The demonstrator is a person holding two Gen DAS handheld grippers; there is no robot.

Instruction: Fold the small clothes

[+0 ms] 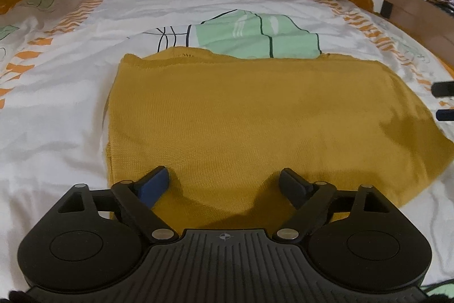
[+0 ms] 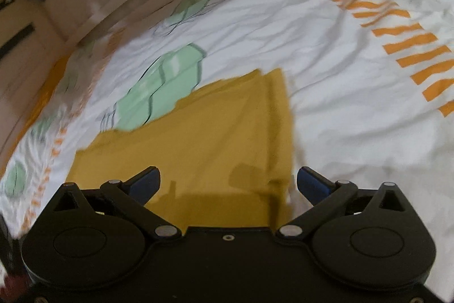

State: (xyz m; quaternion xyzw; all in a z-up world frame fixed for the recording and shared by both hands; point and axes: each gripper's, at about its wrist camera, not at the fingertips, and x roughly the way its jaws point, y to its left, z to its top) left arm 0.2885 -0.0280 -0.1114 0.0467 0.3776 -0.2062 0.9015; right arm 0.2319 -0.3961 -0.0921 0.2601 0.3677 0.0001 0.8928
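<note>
On white patterned bedsheet (image 1: 71, 110), folded mustard knit garment (image 1: 241, 118) lying flat, left gripper (image 1: 224, 183) and right gripper (image 2: 228, 181) just above garment, jaws spread wide, holding nothing, no readable writing.

right wrist view motion-blurred; left gripper (image 1: 224, 183) hides mustard knit's (image 1: 255, 118) near edge

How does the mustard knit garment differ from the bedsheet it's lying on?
The mustard knit garment is one plain colour; the bedsheet is white with green and orange prints. The garment is folded into a compact, fairly smooth shape; the bedsheet spreads wide and wrinkled. Both lie flat, ungripped.
</note>
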